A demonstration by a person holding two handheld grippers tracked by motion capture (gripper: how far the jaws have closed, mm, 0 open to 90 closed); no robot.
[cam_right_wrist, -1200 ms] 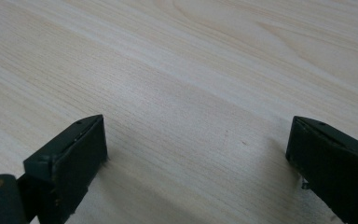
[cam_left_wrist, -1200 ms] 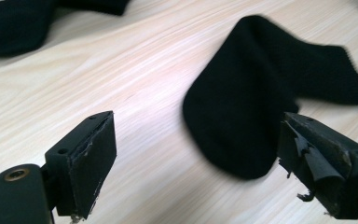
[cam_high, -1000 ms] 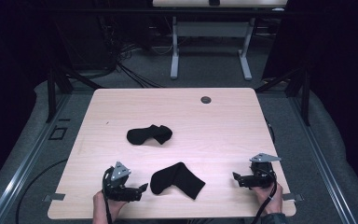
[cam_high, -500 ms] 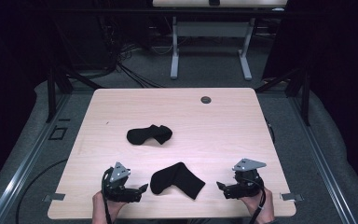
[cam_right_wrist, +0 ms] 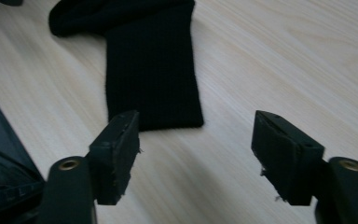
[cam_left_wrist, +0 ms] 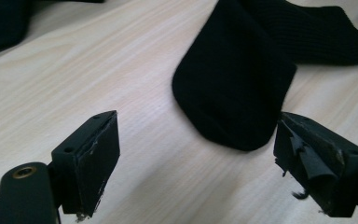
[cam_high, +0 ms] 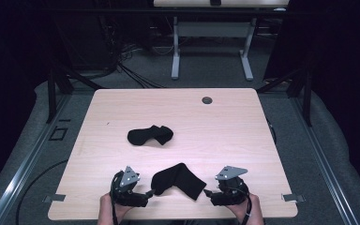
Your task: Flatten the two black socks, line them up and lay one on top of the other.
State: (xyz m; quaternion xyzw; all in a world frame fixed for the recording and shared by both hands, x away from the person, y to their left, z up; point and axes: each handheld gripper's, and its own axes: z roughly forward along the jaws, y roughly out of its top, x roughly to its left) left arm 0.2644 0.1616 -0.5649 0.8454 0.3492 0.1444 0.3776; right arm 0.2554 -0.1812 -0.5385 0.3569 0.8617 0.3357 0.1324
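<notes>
Your right hand-held gripper point(cam_high: 207, 192) has slid in from the counter's right edge toward the near sock point(cam_high: 178, 180), its jaws just closing yet still apart, nothing between them. Your left hand-held gripper point(cam_high: 150, 192) waits at the sock's toe, jaws apart. Nothing is gripped yet. Count two socks: one near the front edge, the far sock point(cam_high: 150, 135) mid-counter point(cam_high: 243, 140).

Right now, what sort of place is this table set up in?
Probably a lab or recording workspace, not a home: a light wooden table on a dark metal frame, loose black cables on the grey carpeted floor, and a second white-legged desk behind.
</notes>
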